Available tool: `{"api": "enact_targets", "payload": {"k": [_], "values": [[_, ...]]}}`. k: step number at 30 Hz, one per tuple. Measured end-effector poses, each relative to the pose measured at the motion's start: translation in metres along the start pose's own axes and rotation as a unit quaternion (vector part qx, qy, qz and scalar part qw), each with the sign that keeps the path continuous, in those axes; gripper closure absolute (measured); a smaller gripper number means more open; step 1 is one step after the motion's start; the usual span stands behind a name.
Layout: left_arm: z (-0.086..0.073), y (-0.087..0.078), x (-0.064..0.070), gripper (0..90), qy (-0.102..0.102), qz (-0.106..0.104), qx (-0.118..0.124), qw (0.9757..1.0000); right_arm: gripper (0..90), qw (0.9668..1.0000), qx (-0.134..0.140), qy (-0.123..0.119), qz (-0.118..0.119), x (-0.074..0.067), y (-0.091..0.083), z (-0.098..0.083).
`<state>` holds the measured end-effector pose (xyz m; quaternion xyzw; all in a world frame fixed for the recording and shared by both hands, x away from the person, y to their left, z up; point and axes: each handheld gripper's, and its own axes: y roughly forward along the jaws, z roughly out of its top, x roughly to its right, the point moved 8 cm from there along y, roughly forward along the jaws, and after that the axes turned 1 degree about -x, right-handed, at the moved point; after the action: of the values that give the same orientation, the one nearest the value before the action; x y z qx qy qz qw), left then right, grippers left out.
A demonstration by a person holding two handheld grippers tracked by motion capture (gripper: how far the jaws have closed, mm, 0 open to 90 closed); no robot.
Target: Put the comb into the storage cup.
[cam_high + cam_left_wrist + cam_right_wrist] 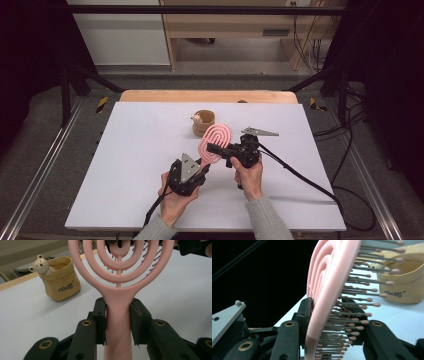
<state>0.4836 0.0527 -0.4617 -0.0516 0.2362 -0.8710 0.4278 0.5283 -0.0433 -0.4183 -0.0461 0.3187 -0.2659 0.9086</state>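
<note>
Nearest to me, my left hand-held gripper (201, 171) pinches the handle of the pink hairbrush (215, 143); in the left gripper view its two black pads press on either side of the handle just below where it widens into the head. I use that brush as my landmark. It is lifted clear of the white desk (140, 150), its handle pointing back toward me and its oval, ringed head slanting away and to the right.

Just beyond the handle, my right hand-held gripper (216, 148) comes in from the brush's right and is clamped on the head. In the right gripper view one pad lies against the smooth pink back and the other sits in among the bristles (362, 307), so the head is squeezed between them, edge-on to that camera. My right hand (248, 176) sits below and to the right of the brush, my left hand (175, 200) below its handle.

Farther off, behind the head of the brush and slightly to its left, a small tan pouch-shaped cup (204, 123) stands upright on the desk, with a little bear figure (197, 118) on its rim. It stands apart from the brush.
</note>
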Motion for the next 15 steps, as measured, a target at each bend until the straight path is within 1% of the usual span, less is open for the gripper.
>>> {"api": "enact_targets", "payload": {"k": [10, 15], "values": [[0.0023, 0.0004, 0.0015, 68.4, 0.004, -0.001, 0.003, 1.0, 62.4, 0.9999, 0.004, -0.009, 0.003, -0.0028, -0.0032, 0.0016], [0.0035, 0.0005, 0.0018, 67.5, 0.001, -0.005, 0.005, 1.0, 62.5, 0.9999, 0.007, -0.011, 0.003, -0.0038, -0.0043, 0.0025]]}}
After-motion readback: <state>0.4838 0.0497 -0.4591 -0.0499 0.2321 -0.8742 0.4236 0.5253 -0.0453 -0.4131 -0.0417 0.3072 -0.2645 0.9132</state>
